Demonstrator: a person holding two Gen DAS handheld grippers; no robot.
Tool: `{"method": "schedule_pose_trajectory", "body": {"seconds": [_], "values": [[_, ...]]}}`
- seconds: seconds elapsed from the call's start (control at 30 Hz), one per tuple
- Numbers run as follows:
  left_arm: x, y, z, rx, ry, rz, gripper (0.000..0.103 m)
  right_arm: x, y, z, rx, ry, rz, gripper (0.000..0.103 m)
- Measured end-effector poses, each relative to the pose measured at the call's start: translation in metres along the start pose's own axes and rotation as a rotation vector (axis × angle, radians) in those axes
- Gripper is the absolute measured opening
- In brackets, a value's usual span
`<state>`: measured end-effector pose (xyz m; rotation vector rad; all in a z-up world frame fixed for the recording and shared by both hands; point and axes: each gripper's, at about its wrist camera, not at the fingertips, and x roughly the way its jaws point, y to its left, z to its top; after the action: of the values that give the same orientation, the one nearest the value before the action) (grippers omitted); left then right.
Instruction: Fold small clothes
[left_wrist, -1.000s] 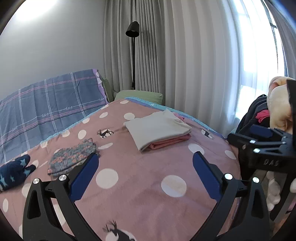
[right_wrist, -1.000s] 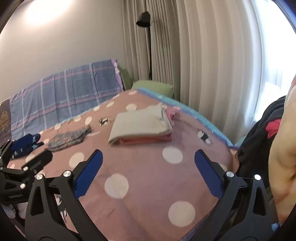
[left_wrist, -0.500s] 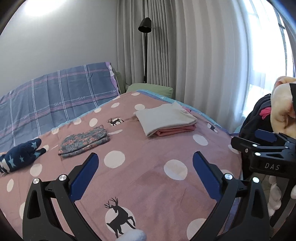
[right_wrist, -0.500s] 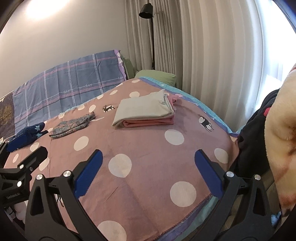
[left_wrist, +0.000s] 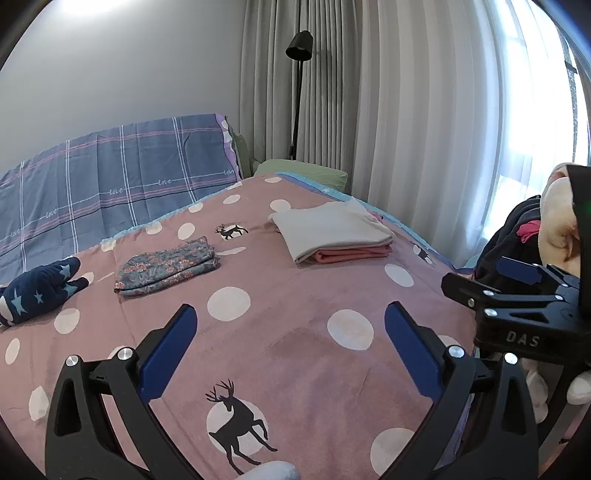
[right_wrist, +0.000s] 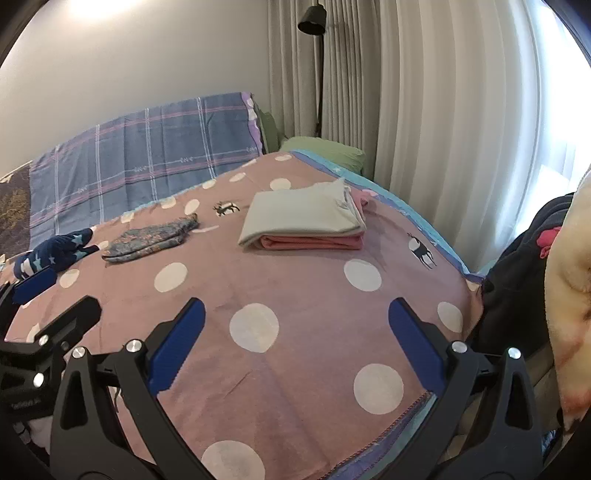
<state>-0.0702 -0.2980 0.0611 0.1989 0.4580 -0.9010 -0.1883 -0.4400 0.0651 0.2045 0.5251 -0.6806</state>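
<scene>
At the left edge of the bed (left_wrist: 295, 332), a navy star-print garment (left_wrist: 40, 284), bunched and seemingly not laid flat. Just right of it, apart, a floral garment (left_wrist: 166, 266), folded into a neat flat bundle. Hovered above the near edge of the bed with the left gripper (left_wrist: 288, 343), jaws spread wide, nothing between them. Further right, toward the far right corner, a white and pink stack (left_wrist: 332, 232), squared up, white piece on top of pink; judged finished. Held the right gripper (right_wrist: 295, 336) just beside the left one, also above the near edge, jaws equally wide apart and gripping nothing. Beyond the right edge of the bed, off the cover, a heap of dark clothes (left_wrist: 517, 236) with a scrap of pink showing, and a cream fleece (left_wrist: 557, 221) against it.

Judged part-way through: two bundles folded and set down, the navy one possibly wanting another look. Left to do, most likely: fetching a fresh piece from the heap, spreading it on the bare middle of the bed, folding it.
</scene>
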Motion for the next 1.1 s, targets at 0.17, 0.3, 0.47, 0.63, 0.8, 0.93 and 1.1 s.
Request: {"method": "schedule_pose_trajectory", "body": {"seconds": [0.17,0.3,0.47,0.63,0.8,0.93,1.1], "values": [[0.008,-0.003,-0.005,0.026,0.029,-0.002,0.102,0.002,-0.002,-0.003,0.015,0.01,-0.01,0.101],[0.012,-0.004,-0.006,0.022,0.038,-0.012,0.102,0.006,-0.004,-0.003,0.02,0.016,-0.016,0.101],[0.016,-0.005,-0.007,0.021,0.044,-0.013,0.102,0.01,-0.005,-0.002,0.022,0.021,-0.024,0.101],[0.02,-0.004,-0.007,0.023,0.053,-0.007,0.102,0.012,-0.005,-0.002,0.021,0.021,-0.028,0.101],[0.022,-0.003,-0.006,0.027,0.055,-0.005,0.102,0.015,-0.005,-0.002,0.019,0.026,-0.034,0.101],[0.023,-0.004,-0.003,0.033,0.046,-0.002,0.102,0.017,-0.005,-0.002,0.016,0.028,-0.043,0.101],[0.023,-0.003,-0.001,0.029,0.045,-0.011,0.102,0.016,-0.006,-0.003,0.018,0.023,-0.053,0.101]]}}
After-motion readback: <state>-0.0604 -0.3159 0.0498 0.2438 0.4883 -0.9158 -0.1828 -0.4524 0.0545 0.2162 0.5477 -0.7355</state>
